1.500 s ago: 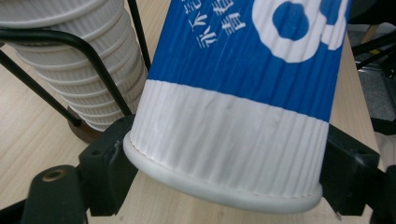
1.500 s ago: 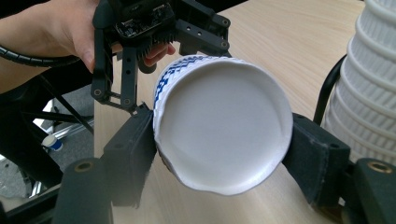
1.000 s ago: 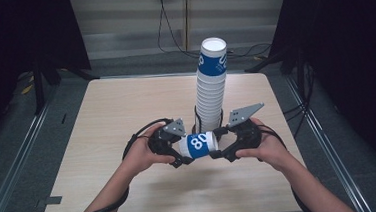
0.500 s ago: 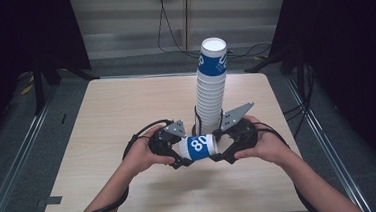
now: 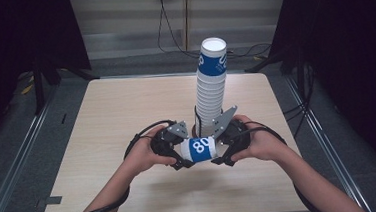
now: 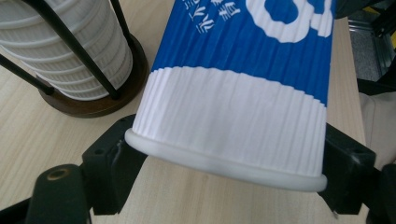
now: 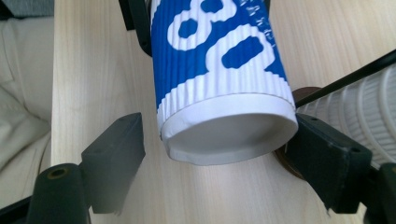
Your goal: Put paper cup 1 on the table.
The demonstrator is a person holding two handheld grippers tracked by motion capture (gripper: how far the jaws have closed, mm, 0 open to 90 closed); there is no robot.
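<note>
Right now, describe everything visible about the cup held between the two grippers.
The cup is ribbed paper, blue with white print and white bands at both ends. It lies sideways above the table, before the cup stack. The left gripper clamps its rolled rim end; the right gripper brackets its closed base, one jaw touching, the other apart.

Cup stack's (image 5: 211,92) base — hidden behind hand-held grippers

High overhead, two close views, shared cup (image 5: 199,149)
</note>
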